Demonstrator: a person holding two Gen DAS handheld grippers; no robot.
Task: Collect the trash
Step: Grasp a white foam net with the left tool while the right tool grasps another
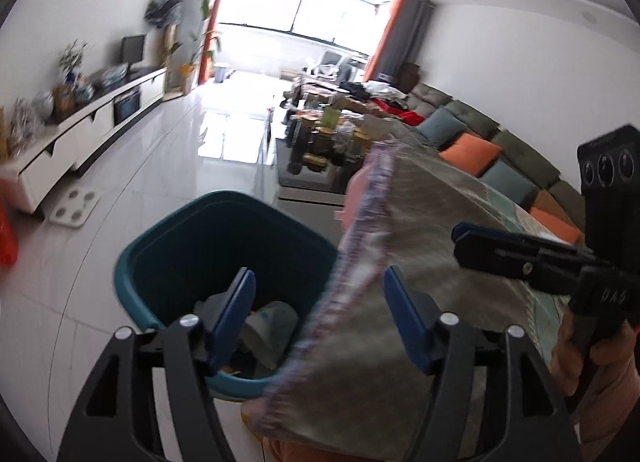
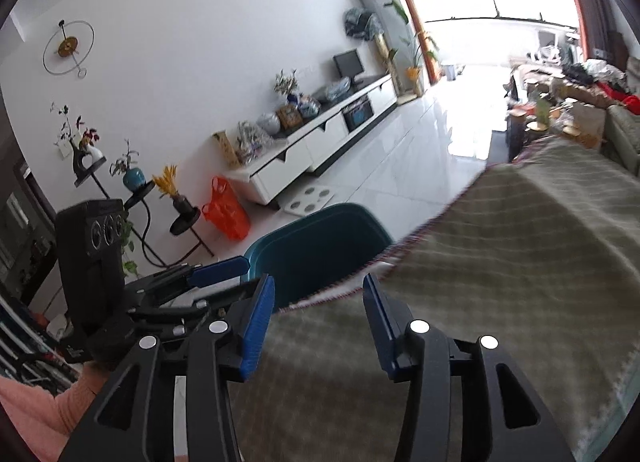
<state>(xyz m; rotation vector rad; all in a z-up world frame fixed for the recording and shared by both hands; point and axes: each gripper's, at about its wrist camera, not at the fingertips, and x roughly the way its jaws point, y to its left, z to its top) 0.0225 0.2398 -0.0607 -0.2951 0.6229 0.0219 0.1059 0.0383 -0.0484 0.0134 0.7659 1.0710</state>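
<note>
**Both tongs open above the bin**

I see the left tongs (image 1: 318, 312) spread apart, their blue pads holding nothing. Between and beyond them sits the teal trash bin (image 1: 168, 246) on the white tiled floor (image 1: 132, 189), just left of the counter (image 1: 440, 221), which is draped in a grey-green checked cloth with a fringed edge. The bin's near right rim is tucked under the hanging cloth. Inside it I make out crumpled trash (image 1: 268, 326), pale paper or wrappers, with something orange-brown at the bottom; the blur keeps me from telling more.

The right tongs (image 2: 318, 322) also stand open and empty, over the near edge of the cloth, with the bin just beyond their left pad. From the left wrist view, the right tongs reach in from the right side above the cloth, and a hand (image 1: 580, 346) grips their handle. From the right wrist view, the left tongs lie just to the left, over the bin's near rim, and a pink sleeve (image 2: 36, 410) shows at the lower left.

Farther left, an orange plastic bag (image 2: 226, 213) sits on the floor by a white TV cabinet (image 2: 304, 153).
</note>
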